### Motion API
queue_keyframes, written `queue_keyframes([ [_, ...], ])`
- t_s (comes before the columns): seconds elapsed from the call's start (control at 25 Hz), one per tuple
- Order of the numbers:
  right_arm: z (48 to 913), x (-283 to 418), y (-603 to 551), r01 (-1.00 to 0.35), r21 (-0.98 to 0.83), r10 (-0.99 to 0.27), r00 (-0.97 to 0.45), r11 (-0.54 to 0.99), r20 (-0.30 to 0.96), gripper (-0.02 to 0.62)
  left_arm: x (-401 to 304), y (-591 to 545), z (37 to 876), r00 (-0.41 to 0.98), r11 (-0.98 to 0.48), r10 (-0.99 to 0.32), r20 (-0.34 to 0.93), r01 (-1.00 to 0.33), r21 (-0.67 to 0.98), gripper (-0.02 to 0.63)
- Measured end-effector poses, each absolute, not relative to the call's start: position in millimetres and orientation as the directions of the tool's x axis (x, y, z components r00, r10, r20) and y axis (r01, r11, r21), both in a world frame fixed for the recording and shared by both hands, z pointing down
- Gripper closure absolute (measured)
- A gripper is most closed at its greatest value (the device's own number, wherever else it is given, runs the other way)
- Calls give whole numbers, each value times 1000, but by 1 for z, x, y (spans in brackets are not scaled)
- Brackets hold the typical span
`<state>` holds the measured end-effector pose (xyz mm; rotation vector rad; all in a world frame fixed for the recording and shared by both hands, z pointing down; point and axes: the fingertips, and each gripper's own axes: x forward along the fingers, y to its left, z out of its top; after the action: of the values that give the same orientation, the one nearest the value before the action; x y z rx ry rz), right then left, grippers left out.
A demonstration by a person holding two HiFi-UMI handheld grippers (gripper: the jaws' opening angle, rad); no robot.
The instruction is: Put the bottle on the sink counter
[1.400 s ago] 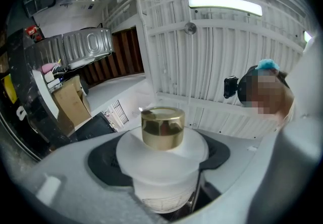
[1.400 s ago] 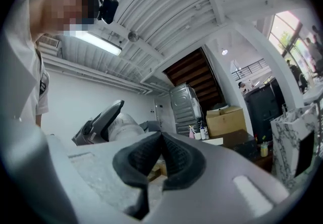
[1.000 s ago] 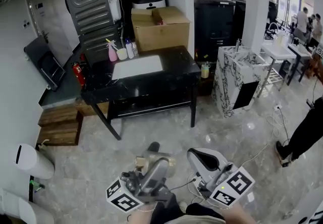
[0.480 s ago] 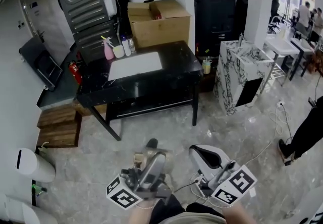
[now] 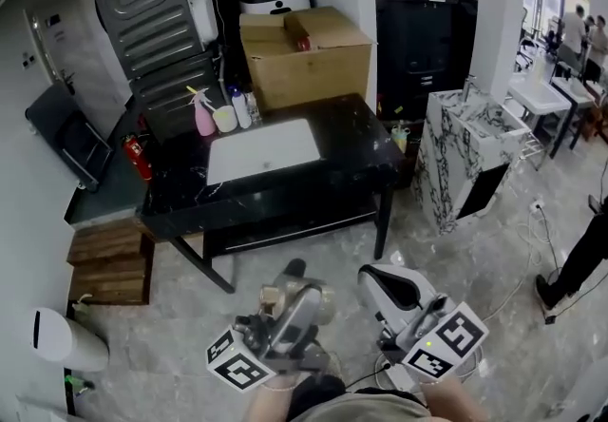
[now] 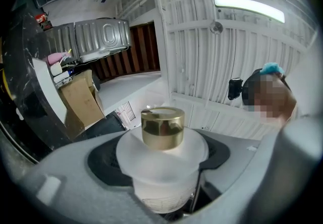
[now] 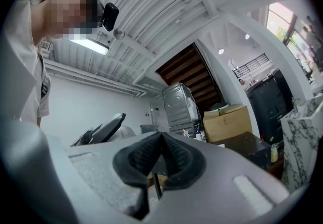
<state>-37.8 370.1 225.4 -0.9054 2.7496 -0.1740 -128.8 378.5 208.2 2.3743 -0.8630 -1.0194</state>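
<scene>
A frosted white bottle with a gold cap sits between the jaws of my left gripper, which is shut on its body. In the head view the left gripper hangs low over the floor, the bottle's gold cap showing at its left side. My right gripper is beside it, jaws shut with nothing between them; the right gripper view shows its pads pressed together. The black sink counter with a white basin stands ahead, well apart from both grippers.
At the counter's back stand a pink spray bottle, a cup and a large cardboard box. A marble pedestal is to the right, wooden steps and a white bin to the left. A person's leg is at far right.
The counter has come nearer and sits lower in the head view. Both grippers keep their hold and stance, shifted slightly right.
</scene>
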Motion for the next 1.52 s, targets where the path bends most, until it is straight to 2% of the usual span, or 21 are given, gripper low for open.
queue_keyframes([
  [0.44, 237, -123, 277, -563, -178, -589, -789, 807, -174, 592, -212, 285, 217, 523, -730, -674, -522, -361, 581, 255],
  [1.04, 245, -125, 207, -607, -196, -636, -755, 770, -163, 592, -210, 217, 232, 559, -731, -659, -503, -316, 605, 256],
  [1.52, 243, -102, 57, -594, -205, -626, -760, 778, -176, 592, -190, 80, 229, 545, -740, -656, -522, -328, 587, 256],
])
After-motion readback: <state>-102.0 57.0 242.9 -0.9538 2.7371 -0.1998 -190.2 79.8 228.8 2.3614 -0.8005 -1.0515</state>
